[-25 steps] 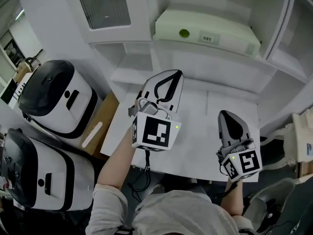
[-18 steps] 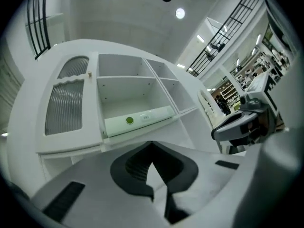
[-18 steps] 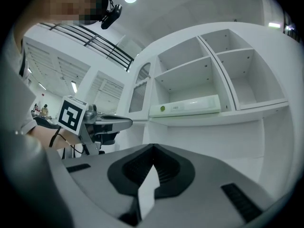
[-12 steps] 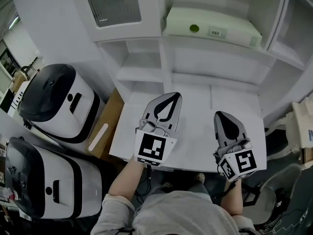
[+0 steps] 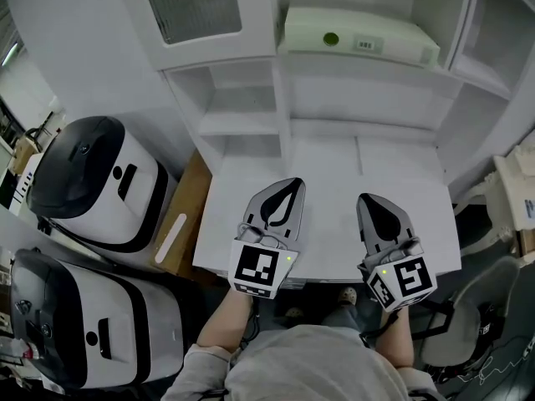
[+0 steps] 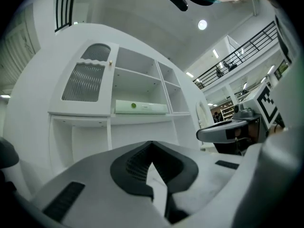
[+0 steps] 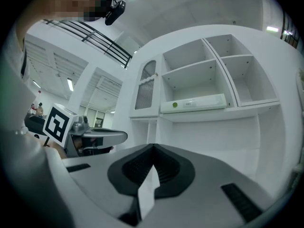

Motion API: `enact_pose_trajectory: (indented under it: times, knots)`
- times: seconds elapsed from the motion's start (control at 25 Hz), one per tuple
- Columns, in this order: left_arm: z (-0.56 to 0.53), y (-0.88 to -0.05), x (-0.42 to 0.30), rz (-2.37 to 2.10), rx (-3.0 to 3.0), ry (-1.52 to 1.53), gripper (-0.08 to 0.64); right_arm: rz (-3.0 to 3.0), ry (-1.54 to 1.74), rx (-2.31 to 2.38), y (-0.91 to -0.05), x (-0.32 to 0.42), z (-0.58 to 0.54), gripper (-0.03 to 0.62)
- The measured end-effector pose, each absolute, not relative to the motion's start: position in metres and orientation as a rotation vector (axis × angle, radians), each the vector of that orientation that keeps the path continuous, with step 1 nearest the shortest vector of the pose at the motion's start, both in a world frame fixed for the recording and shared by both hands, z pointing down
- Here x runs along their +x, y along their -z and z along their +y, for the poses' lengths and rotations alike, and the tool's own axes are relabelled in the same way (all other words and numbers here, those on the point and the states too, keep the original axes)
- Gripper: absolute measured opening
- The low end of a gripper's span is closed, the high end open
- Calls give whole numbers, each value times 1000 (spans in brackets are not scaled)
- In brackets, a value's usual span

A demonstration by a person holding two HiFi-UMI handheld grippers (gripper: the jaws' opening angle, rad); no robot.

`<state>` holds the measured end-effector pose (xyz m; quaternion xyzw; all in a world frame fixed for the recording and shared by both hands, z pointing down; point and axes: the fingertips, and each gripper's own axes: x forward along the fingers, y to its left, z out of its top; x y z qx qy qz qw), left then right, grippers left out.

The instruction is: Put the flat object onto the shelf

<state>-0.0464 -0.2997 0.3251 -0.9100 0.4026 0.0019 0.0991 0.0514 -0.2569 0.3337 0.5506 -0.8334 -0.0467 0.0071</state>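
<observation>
Flat object [image 5: 359, 38] is already on the shelf [image 5: 368, 63]: a pale slab with a green dot on its front face, lying flat on the board of the middle bay, to the right of the ribbed cabinet door [image 5: 188, 7]. Left hand-held gripper [image 5: 290, 187] has its jaws pressed together with nothing between them; the left gripper view shows the tips meeting and the flat object well beyond them. Right hand-held gripper [image 5: 366, 200] is the same: jaws pressed together, empty. Both hang over the front part of the white counter [image 5: 334, 170], side by side but apart, pointing at the shelf unit, well short of the flat object. Marker cubes face the head camera: left [image 5: 261, 267], right [image 5: 403, 281]. Counter surface around them is bare. On the floor to the left stand two white-and-black appliances [image 5: 92, 174] [image 5: 75, 316], with a brown board [image 5: 188, 211] against the counter's left side.
</observation>
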Motion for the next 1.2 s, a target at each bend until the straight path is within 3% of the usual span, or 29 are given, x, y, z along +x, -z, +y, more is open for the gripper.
enact_pose_trajectory:
  times: [1.2]
  knots:
    - [-283,-320,-63,1141,-2781,-140,12,-2577,172,1712,-331,26,-244,9]
